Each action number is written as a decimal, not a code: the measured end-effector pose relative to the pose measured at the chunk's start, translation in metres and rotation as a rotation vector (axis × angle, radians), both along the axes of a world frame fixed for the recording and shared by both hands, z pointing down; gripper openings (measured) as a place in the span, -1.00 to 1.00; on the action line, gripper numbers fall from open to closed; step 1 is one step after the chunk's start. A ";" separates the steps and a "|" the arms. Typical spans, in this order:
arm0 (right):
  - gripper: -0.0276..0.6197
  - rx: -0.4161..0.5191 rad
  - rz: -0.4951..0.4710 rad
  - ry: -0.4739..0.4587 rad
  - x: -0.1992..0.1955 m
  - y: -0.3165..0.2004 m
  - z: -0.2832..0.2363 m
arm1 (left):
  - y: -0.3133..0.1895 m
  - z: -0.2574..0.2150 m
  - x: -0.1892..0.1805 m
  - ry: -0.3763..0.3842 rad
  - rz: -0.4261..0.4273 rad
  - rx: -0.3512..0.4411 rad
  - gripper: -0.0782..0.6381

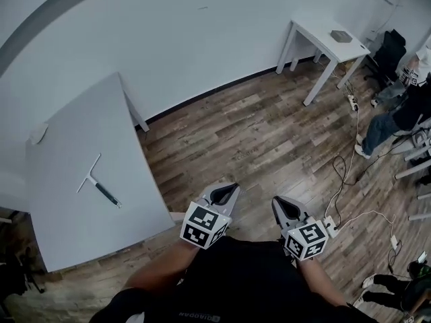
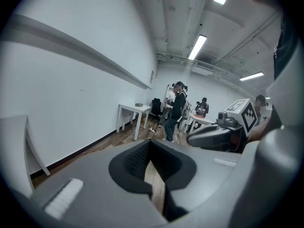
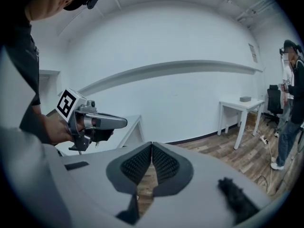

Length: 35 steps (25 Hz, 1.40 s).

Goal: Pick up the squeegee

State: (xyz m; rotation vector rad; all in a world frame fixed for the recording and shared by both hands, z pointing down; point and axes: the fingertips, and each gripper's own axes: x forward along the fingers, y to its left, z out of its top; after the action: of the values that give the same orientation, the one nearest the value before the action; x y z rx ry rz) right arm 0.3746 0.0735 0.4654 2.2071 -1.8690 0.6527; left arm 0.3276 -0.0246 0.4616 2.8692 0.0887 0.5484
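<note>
The squeegee (image 1: 101, 188), a pale blade bar on a dark handle, lies flat on the grey table (image 1: 81, 237) at the left of the head view. Both grippers hang over the wood floor, to the right of that table and apart from it. My left gripper (image 1: 226, 194) is shut with nothing between its pads, which meet at the tip in its own view (image 2: 150, 142). My right gripper (image 1: 279, 204) is also shut and empty (image 3: 151, 144). Each gripper view shows the other gripper alongside, but neither shows the squeegee.
A small white object (image 1: 38, 133) sits on the grey table's far corner. A white side table (image 1: 323, 36) with a grey box (image 1: 341, 36) stands against the wall. People (image 1: 397, 113) stand at the right. Cables and a power strip (image 1: 350, 103) lie on the floor.
</note>
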 end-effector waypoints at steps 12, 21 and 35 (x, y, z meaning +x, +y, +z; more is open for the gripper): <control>-0.90 0.006 -0.373 -0.018 -0.069 -0.123 0.014 | -0.098 0.005 -0.102 0.015 -0.382 -0.002 -0.76; -0.90 0.004 -0.706 -0.026 -0.118 -0.183 0.007 | -0.128 0.002 -0.170 -0.003 -0.712 0.002 -0.76; -0.90 0.004 -0.947 -0.047 -0.088 -0.151 0.000 | -0.084 -0.016 -0.180 0.003 -1.050 0.012 -0.76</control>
State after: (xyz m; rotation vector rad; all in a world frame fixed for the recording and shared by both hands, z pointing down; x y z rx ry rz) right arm 0.2863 -0.0773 0.4650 1.0521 -2.5645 0.4865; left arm 0.1476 -0.1088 0.4455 2.4279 -1.3097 0.2970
